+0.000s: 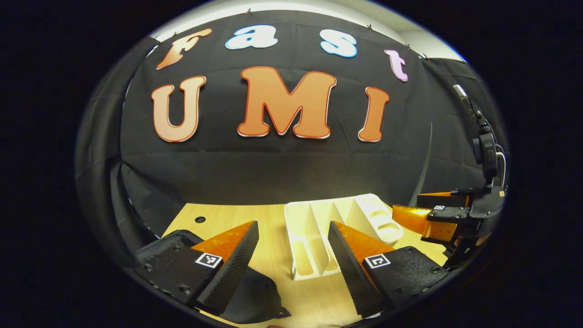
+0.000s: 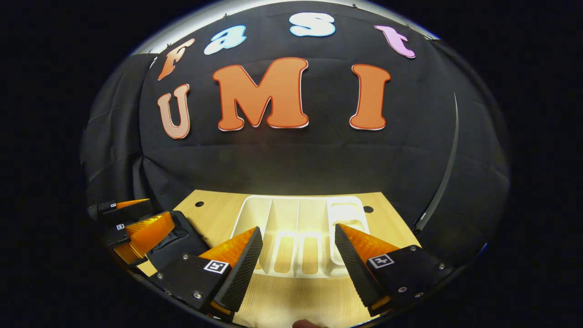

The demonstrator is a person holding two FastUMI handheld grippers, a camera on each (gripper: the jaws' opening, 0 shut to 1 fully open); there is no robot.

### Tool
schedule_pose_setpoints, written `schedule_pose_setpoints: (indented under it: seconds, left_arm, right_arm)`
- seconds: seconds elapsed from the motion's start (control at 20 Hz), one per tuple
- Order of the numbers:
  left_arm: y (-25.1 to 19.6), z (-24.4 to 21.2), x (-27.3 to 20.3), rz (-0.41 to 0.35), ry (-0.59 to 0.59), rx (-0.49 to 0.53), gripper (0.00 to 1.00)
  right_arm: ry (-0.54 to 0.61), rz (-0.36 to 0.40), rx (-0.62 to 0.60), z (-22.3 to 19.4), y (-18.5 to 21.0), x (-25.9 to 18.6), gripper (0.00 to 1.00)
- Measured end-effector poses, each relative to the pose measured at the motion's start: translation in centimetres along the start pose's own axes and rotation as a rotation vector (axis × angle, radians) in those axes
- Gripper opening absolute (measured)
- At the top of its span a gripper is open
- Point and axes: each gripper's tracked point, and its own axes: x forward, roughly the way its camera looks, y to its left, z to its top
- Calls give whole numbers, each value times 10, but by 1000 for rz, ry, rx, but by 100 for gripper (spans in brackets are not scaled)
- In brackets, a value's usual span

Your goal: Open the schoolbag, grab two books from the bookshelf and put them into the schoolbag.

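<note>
Both grippers stand with fingers spread apart and nothing between them, held low over the wooden table (image 2: 282,296). Going left to right in the left gripper view, our left gripper (image 1: 294,255) has the schoolbag (image 1: 255,296), a dark soft shape, lying flat on the table under its left finger, at the table's left side. The white bookshelf (image 1: 364,214) sits ahead and a little right, its dividers running away from us. Farther right hangs the right gripper (image 1: 426,214), orange fingers pointing left toward the rack. In the right gripper view, the left gripper (image 2: 130,218) shows at the far left over the bag (image 2: 175,241), while our right gripper (image 2: 298,253) faces the rack (image 2: 346,202) squarely, slots running straight ahead. We see no books in those slots; through their cut-outs the table shows. We judge the bag to be the next concern: it lies just below and left of the left gripper, so that hand is the nearer one. We cannot tell whether it is open, nor where its zip runs.
</note>
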Motion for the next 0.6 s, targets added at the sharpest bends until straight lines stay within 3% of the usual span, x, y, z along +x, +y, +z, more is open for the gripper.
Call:
schedule_pose_setpoints:
  seconds: [0.2, 0.6]
  left_arm:
    - [-19, 16, -5, 52, -75, -26, 97]
    - [-31, 22, -26, 166, -178, -45, 97]
  right_arm:
    - [-99, -3, -40, 18, -16, -8, 95]
    - [-115, 57, -23, 9, -26, -20, 95]
